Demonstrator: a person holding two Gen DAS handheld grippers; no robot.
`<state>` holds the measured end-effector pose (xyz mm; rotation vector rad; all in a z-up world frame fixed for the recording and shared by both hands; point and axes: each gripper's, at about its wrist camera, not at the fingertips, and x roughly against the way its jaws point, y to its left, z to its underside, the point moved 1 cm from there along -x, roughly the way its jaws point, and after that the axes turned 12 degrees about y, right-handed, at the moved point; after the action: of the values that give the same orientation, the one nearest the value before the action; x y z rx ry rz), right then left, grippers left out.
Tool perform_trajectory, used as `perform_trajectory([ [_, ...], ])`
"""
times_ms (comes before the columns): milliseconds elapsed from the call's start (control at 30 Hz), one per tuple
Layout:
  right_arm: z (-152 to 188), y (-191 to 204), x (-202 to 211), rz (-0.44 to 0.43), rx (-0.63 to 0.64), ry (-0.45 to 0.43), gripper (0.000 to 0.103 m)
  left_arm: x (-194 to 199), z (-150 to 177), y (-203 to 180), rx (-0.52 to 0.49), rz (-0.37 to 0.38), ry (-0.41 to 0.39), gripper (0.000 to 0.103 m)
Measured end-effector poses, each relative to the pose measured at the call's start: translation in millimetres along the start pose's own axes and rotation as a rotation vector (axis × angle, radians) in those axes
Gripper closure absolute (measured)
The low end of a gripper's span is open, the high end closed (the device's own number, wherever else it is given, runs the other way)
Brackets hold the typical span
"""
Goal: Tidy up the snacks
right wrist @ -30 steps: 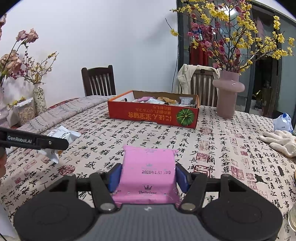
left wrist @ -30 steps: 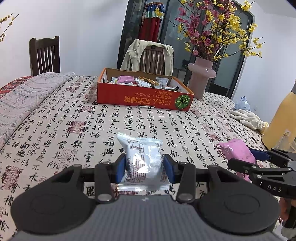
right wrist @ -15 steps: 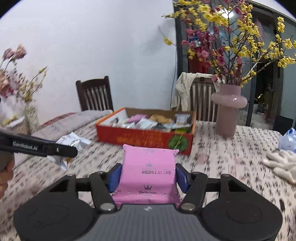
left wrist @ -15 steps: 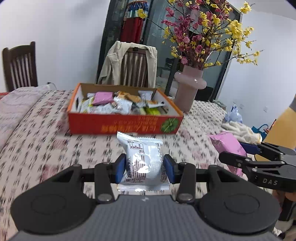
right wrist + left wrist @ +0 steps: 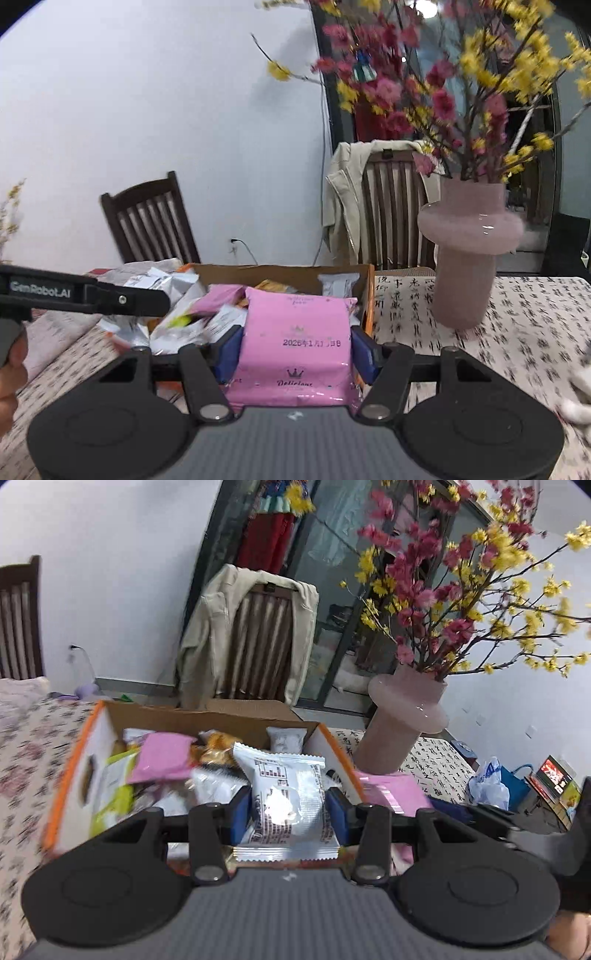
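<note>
My left gripper (image 5: 288, 810) is shut on a white snack packet (image 5: 288, 797) and holds it over the near edge of the orange cardboard box (image 5: 74, 771), which holds several snack packets. My right gripper (image 5: 295, 349) is shut on a pink snack packet (image 5: 297, 339), just in front of the same box (image 5: 367, 295). The pink packet also shows in the left wrist view (image 5: 395, 792), beside the box's right wall. The left gripper's arm (image 5: 85, 295) crosses the right wrist view at the left, with its white packet (image 5: 159, 286) over the box.
A pink vase (image 5: 467, 254) with flowering branches stands on the table just right of the box. Two wooden chairs (image 5: 151, 221) stand behind the table, one draped with a beige jacket (image 5: 341, 199). White gloves (image 5: 576, 395) lie at the right. A calligraphy tablecloth (image 5: 517, 332) covers the table.
Both grippers have moved forward across the table to the box, each still holding its packet. The box now looms close, and the left packet is above its near side.
</note>
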<state>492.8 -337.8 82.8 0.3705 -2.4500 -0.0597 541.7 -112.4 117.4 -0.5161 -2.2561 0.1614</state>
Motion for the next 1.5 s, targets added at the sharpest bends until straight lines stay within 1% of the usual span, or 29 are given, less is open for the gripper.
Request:
perform_trajectory([
  [67,-10.4,-3.3,-26.6,0.038,0.004,0.019,0.042,-24.4,-8.7,4.4,0.020,0.002,0.016,0.058],
  [200,-14.4,-7.3,-69.0,0.084,0.036,0.044,0.042,-67.9,-13.3,17.0,0.063,0.033,0.079,0.058],
  [267,-12.0,-7.3,-83.6,0.087,0.049,0.058,0.042,-82.7,-12.9,20.6,0.068,0.042,0.104,0.058],
  [367,-8.7,-5.1,-99.6,0.095,0.070,0.070,0.042,-96.6,-11.6,23.5,0.071,0.036,0.122,0.058],
  [400,-7.5,-3.9,-103.9,0.101,0.080,0.073,0.042,-99.7,-11.2,24.2,0.077,0.033,0.123,0.055],
  [433,-5.7,-1.6,-107.7,0.107,0.093,0.076,0.041,-101.7,-11.0,25.1,0.085,0.036,0.120,0.046],
  [500,-1.9,1.1,-111.1,0.114,0.111,0.074,0.040,-101.8,-10.5,26.4,0.087,0.048,0.115,0.037],
  [533,-0.3,2.0,-111.7,0.120,0.118,0.072,0.032,-101.1,-10.2,26.5,0.083,0.050,0.112,0.035],
  [567,0.8,2.5,-111.6,0.117,0.126,0.071,0.030,-99.0,-10.1,25.6,0.077,0.048,0.110,0.035],
  [700,0.9,4.2,-103.3,0.108,0.121,0.060,0.026,-85.0,-10.7,23.6,0.059,0.041,0.096,0.035],
  [767,-0.2,4.9,-94.0,0.113,0.121,0.047,0.019,-75.2,-11.3,23.6,0.050,0.032,0.086,0.033],
  [833,-2.8,4.3,-86.2,0.126,0.119,0.038,0.015,-64.6,-11.2,23.1,0.046,0.006,0.070,0.032],
  [967,-8.1,2.6,-68.4,0.139,0.106,0.024,0.015,-38.0,-9.4,24.3,0.039,-0.037,0.051,0.032],
  [1067,-11.8,4.9,-45.3,0.139,0.098,0.005,0.014,-12.5,-4.3,26.7,0.037,-0.066,0.024,0.029],
  [1167,-13.6,10.8,-20.1,0.143,0.110,-0.018,0.012,16.0,6.2,27.3,0.019,-0.113,-0.007,0.021],
  [1233,-12.3,15.6,-2.8,0.150,0.124,-0.036,0.010,34.7,15.4,28.3,0.003,-0.160,-0.036,0.011],
  [1300,-8.4,19.8,15.0,0.157,0.142,-0.051,0.005,54.9,26.4,29.8,-0.020,-0.205,-0.081,0.001],
  [1367,-2.8,22.9,32.3,0.172,0.142,-0.067,0.003,74.8,37.3,32.7,-0.032,-0.241,-0.124,0.000],
  [1500,4.4,26.2,57.1,0.167,0.116,-0.066,0.001,103.2,52.9,39.5,-0.016,-0.264,-0.149,0.000],
])
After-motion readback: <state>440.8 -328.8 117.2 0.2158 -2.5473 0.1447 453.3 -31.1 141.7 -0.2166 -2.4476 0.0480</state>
